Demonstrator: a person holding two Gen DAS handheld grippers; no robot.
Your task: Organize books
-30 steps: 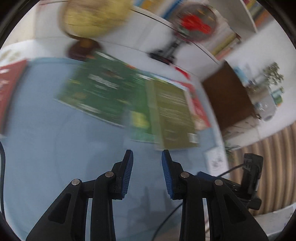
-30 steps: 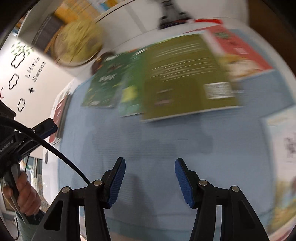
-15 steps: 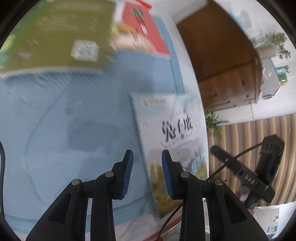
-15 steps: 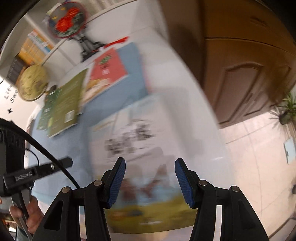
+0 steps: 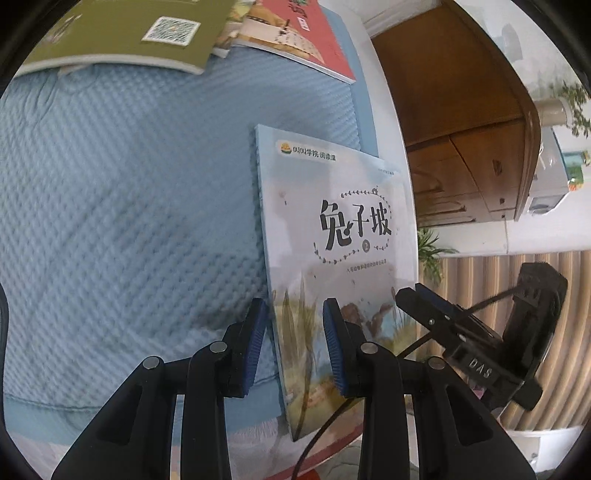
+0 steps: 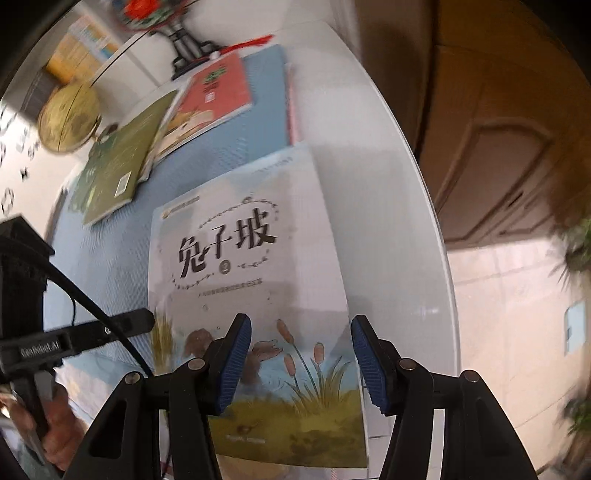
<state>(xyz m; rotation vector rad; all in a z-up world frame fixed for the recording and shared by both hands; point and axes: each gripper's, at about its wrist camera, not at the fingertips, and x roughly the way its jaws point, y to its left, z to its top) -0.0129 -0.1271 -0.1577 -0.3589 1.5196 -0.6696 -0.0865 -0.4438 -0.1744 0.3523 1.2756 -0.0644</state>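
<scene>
A pale blue book [image 5: 332, 229] with a black title and a reed drawing lies flat at the right end of the blue quilted mat [image 5: 129, 184], partly on the white table [image 5: 376, 110]. My left gripper [image 5: 293, 314] hovers open over the book's left edge, one pad on each side of it. My right gripper [image 6: 301, 325] stands open above the lower half of the same book [image 6: 240, 258], with nothing between its pads. One finger [image 5: 428, 306] of the right gripper shows beside the book's right edge. An olive book [image 5: 122, 33] and a red book [image 5: 295, 33] lie overlapping at the far end.
The white table's edge [image 6: 388, 221] curves just right of the book, with a wooden cabinet [image 6: 498, 129] and tiled floor beyond. A golden globe [image 6: 68, 118] and a black ornament stand [image 6: 184, 40] sit at the back. A hand [image 6: 55, 424] grips the left handle.
Both views have swung from the green and olive books to the pale blue book at the table's right edge and have steadied there. Neither gripper's gap has visibly changed.
</scene>
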